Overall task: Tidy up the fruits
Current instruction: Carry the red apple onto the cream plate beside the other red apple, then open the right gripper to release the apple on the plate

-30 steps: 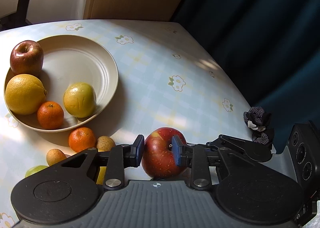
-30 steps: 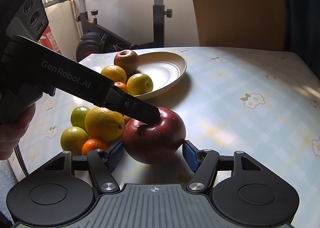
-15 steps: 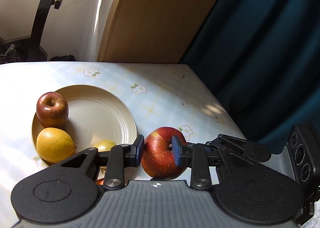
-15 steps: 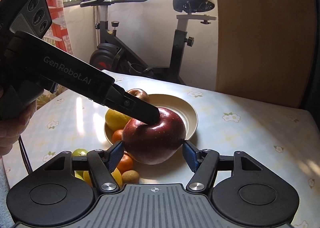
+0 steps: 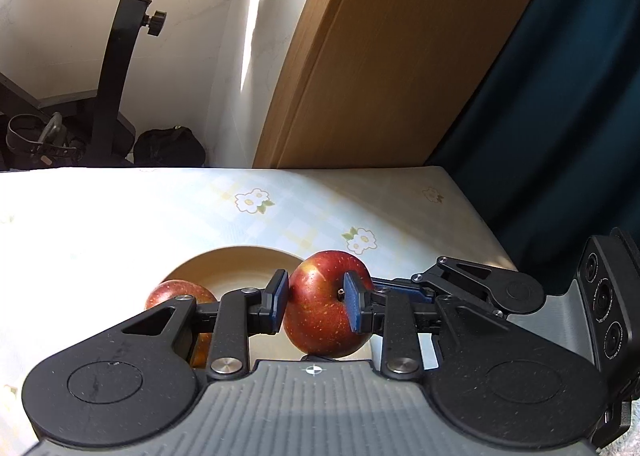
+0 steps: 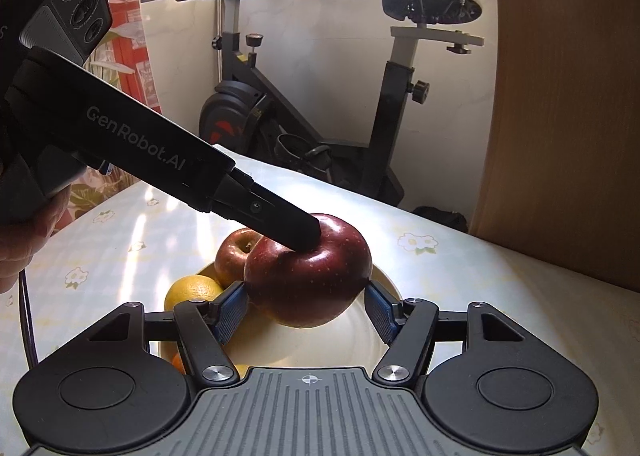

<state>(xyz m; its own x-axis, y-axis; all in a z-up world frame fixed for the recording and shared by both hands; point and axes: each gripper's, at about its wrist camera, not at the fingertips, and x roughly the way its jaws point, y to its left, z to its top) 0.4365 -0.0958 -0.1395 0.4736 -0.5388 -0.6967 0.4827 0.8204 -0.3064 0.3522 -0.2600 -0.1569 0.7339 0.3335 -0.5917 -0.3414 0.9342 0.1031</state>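
Note:
A dark red apple (image 5: 320, 320) hangs over the cream plate (image 5: 240, 256), held by both grippers at once. My left gripper (image 5: 317, 304) is shut on it, with one blue pad at its stem hollow. In the right wrist view one left finger (image 6: 280, 223) comes in from the left and presses on the apple (image 6: 308, 280). My right gripper (image 6: 306, 310) is shut on the apple's two sides. On the plate (image 6: 344, 344) lie a second red apple (image 6: 234, 252), a yellow citrus (image 6: 192, 292) and a small orange (image 6: 178, 362), which is partly hidden.
The flowered tablecloth (image 5: 120, 215) runs to the far table edge. Behind it stand an exercise bike (image 6: 320, 115), a wooden panel (image 6: 560, 95) and a dark blue curtain (image 5: 560, 135). A person's hand (image 6: 24, 240) holds the left gripper's body.
Both grippers lifted the apple together and carried it from the table to above the plate. The loose fruit on the table dropped out of view. Both grips stayed the same.

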